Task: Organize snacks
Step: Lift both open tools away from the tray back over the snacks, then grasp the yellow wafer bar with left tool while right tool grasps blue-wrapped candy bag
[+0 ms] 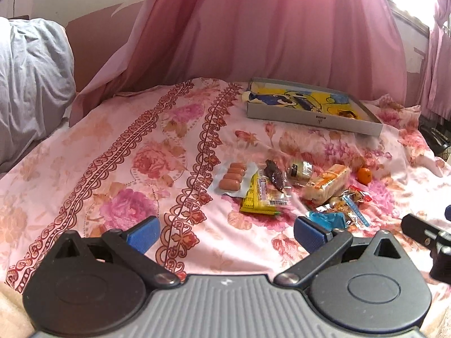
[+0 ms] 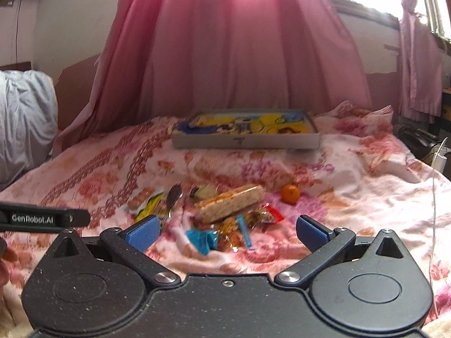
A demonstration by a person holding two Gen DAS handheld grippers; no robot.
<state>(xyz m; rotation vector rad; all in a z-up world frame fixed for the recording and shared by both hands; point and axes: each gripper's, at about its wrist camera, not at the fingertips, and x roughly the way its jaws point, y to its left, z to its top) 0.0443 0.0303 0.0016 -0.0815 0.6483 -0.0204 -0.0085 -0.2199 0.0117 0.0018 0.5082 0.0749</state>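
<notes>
A heap of snacks lies on the floral bedsheet: a sausage pack [image 1: 231, 178], a yellow packet [image 1: 260, 197], a dark wrapped piece [image 1: 274, 175], a long cracker pack [image 1: 327, 181] [image 2: 232, 202], a small orange [image 1: 364, 175] [image 2: 290, 193], a blue wrapper [image 1: 328, 219] [image 2: 203, 239] and mixed candies [image 2: 253, 217]. Beyond them sits a shallow grey box [image 1: 313, 118] [image 2: 245, 140] with a yellow and blue lining. My left gripper [image 1: 225, 235] is open, short of the heap. My right gripper [image 2: 227, 232] is open too, just before the blue wrapper.
Pink curtains [image 2: 239, 56] hang behind the bed. A grey pillow [image 1: 31, 84] lies at the left. The right gripper's body [image 1: 428, 239] shows at the left view's right edge, and the left gripper's body [image 2: 42, 219] at the right view's left edge. Cables [image 2: 434, 152] lie off the bed's right side.
</notes>
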